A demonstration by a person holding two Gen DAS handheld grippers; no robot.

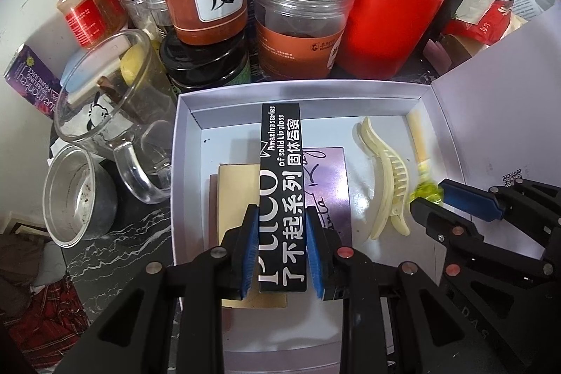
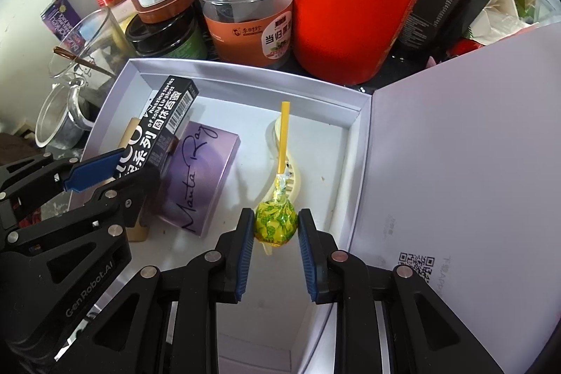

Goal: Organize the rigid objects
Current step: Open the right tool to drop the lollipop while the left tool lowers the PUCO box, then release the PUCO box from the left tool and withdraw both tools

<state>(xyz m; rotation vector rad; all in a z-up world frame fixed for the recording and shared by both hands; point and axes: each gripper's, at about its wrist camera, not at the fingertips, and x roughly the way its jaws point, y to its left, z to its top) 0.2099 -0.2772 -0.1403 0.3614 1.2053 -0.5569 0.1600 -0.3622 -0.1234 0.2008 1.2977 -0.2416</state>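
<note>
over the white box [image 1: 385, 90], both grippers clamp: left gripper [image 1: 282, 255] lip-gloss carton [image 1: 280, 163], right gripper [image 2: 276, 255] lollipop [image 2: 273, 221].

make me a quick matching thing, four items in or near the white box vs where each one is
Items:
1. black lip gloss box
2. lollipop
3. cream hair claw
4. red canister

Places:
A. lying loose on the floor of the white box
B. standing behind the white box
C. in the left gripper
D. in the right gripper

Pairs: 1-C, 2-D, 3-A, 4-B
</note>
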